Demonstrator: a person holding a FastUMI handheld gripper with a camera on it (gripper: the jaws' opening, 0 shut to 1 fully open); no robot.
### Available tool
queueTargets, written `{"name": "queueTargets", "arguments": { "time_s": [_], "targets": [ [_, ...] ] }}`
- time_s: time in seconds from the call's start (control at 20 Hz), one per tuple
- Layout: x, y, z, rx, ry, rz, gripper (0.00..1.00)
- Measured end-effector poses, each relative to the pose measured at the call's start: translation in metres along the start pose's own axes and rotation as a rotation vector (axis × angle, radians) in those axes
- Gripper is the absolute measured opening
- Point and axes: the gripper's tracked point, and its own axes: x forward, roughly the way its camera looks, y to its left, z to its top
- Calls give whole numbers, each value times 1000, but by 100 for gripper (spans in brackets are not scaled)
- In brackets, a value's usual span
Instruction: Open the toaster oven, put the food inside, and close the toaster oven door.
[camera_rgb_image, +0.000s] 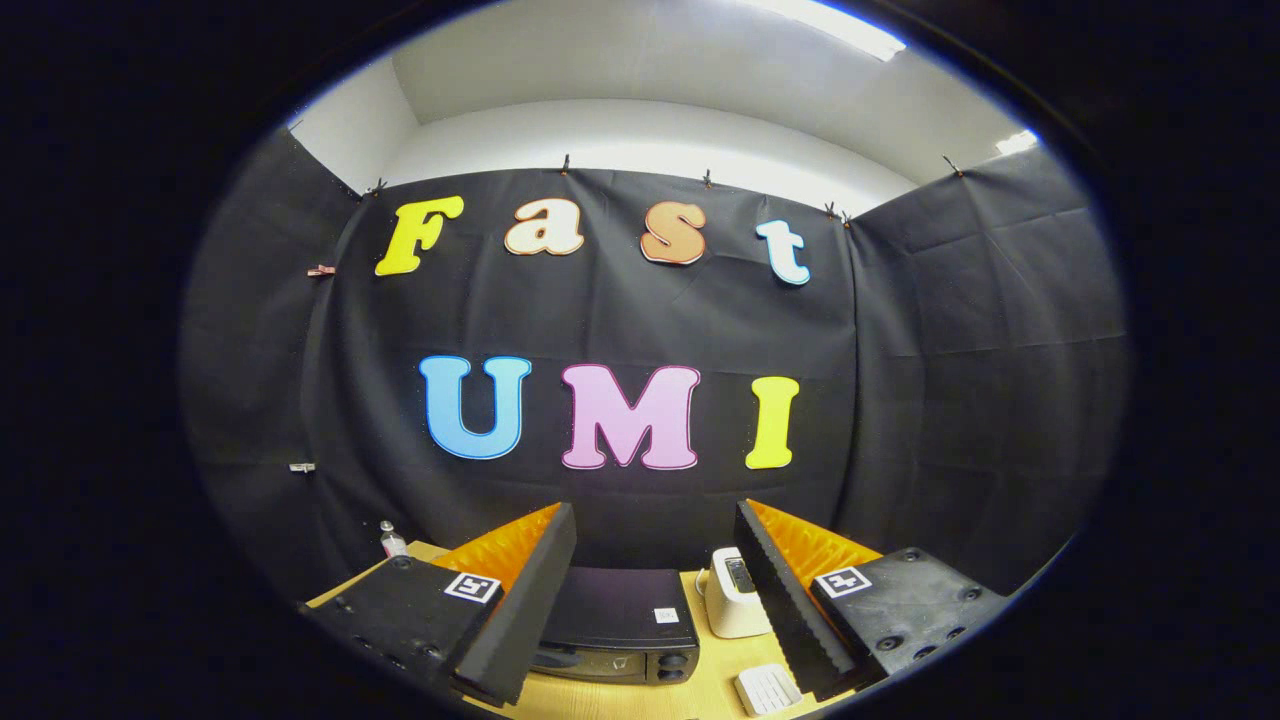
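I hold the gripper high and level, fingers wide apart and empty, so I can frame the oven between them on the table. Its door looks closed. A white device sits right of it.

One toaster oven is sitting on the worktop, seen between the two spread fingers of the one pair of tongs, which are closing on nothing. Just right of the oven one white appliance is standing. In front of that, one white ridged pad is lying. Well left of the oven, one small bottle is standing.
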Motion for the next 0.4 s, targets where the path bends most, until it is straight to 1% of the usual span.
{"name": "queueTargets", "arguments": {
  "time_s": [0.4],
  "targets": [
    [-5,1,-6,3,18,4,98]
  ]
}}
